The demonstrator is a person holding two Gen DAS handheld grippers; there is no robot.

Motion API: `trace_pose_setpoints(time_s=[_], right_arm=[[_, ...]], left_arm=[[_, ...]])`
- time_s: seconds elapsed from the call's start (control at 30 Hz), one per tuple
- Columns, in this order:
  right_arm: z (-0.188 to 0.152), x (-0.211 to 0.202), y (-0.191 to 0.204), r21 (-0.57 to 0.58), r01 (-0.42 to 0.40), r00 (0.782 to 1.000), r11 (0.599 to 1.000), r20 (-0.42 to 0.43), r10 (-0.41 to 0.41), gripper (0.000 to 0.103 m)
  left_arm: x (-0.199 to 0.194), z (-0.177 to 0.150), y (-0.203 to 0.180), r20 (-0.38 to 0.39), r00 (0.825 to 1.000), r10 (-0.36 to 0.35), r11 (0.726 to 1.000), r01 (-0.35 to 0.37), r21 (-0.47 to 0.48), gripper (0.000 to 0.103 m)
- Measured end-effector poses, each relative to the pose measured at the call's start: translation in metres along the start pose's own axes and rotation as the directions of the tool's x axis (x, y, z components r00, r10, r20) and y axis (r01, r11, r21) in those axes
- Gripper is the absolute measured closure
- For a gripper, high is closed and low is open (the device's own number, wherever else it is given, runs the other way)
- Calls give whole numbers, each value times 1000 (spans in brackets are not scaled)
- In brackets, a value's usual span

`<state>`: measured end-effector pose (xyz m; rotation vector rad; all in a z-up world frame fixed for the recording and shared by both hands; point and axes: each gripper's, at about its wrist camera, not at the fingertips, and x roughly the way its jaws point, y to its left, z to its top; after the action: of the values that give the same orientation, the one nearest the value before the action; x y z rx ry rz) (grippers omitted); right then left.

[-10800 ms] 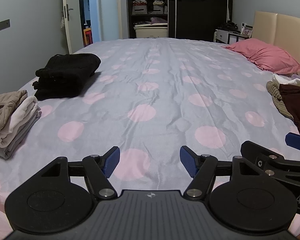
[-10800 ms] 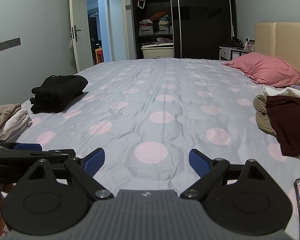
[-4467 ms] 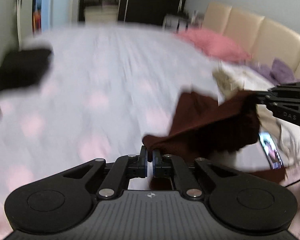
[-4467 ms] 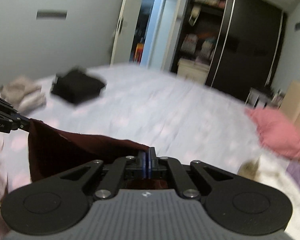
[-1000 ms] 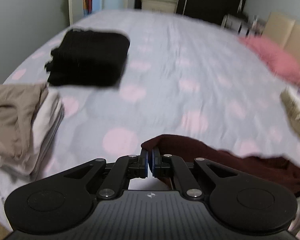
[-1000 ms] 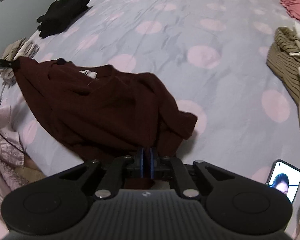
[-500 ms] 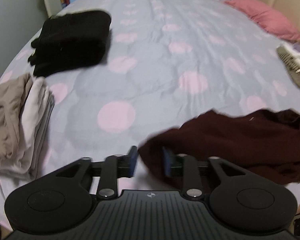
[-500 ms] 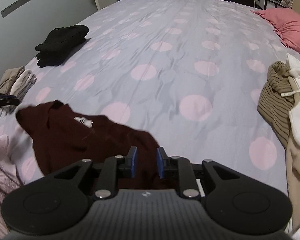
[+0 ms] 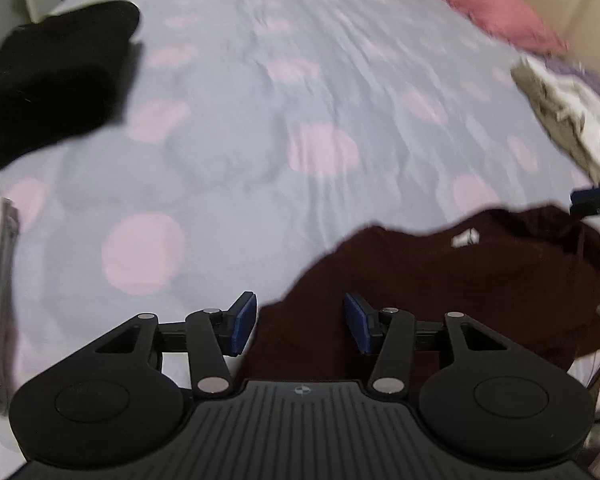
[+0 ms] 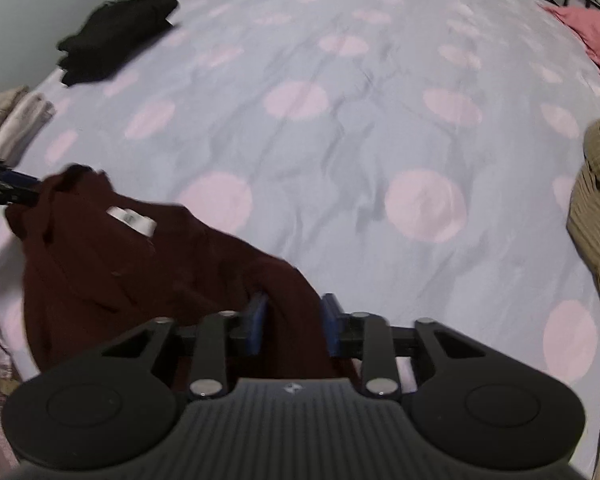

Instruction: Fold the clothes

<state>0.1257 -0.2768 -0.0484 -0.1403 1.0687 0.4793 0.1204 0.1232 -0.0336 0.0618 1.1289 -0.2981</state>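
A maroon shirt (image 9: 460,280) lies crumpled on the near edge of the bed, its white neck label (image 10: 132,218) facing up. My left gripper (image 9: 300,322) hovers just above the shirt's left end. Its jaws are opening and the blue pads (image 9: 242,322) stand clear of the cloth. The jaws of my right gripper (image 10: 294,320) are closing on a raised fold of the shirt (image 10: 120,272), which fills the gap between the pads. In each wrist view the other gripper's tip shows at the frame's edge, beside the shirt.
The polka-dot bedsheet (image 9: 260,140) stretches ahead. A folded black stack (image 9: 56,76) and a beige and white folded pile (image 10: 12,120) sit on the left. Unfolded clothes, one olive striped (image 10: 596,208), lie on the right. A pink pillow (image 9: 500,12) is far right.
My left jaws have opened and let go of the shirt's corner. The shirt has dropped onto the bed. My right jaws parted and now have a fold between them. Both hands have moved.
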Motion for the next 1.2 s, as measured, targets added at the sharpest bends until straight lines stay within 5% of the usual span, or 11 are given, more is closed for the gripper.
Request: trace_pose_setpoints(time_s=[0.17, 0.33, 0.63, 0.93, 1.2], right_arm=[[-3, -13, -13, 64, -2, 998, 998, 60, -2, 99], [0, -41, -29, 122, -5, 987, 993, 159, -15, 99], [-12, -96, -37, 144, -74, 957, 987, 289, 30, 99], [-49, -161, -33, 59, -149, 944, 987, 307, 124, 99], [-85, -163, -33, 68, -139, 978, 988, 165, 126, 99]], left_arm=[[3, -6, 1, -14, 999, -34, 998, 34, -44, 87], [-5, -4, 0, 25, 1000, -14, 999, 15, -44, 100], [-44, 1, 5, 188, 982, 7, 995, 12, -96, 101], [-98, -24, 9, 282, 954, -106, 987, 136, -87, 101], [-115, -46, -4, 218, 957, -193, 981, 194, 16, 101]])
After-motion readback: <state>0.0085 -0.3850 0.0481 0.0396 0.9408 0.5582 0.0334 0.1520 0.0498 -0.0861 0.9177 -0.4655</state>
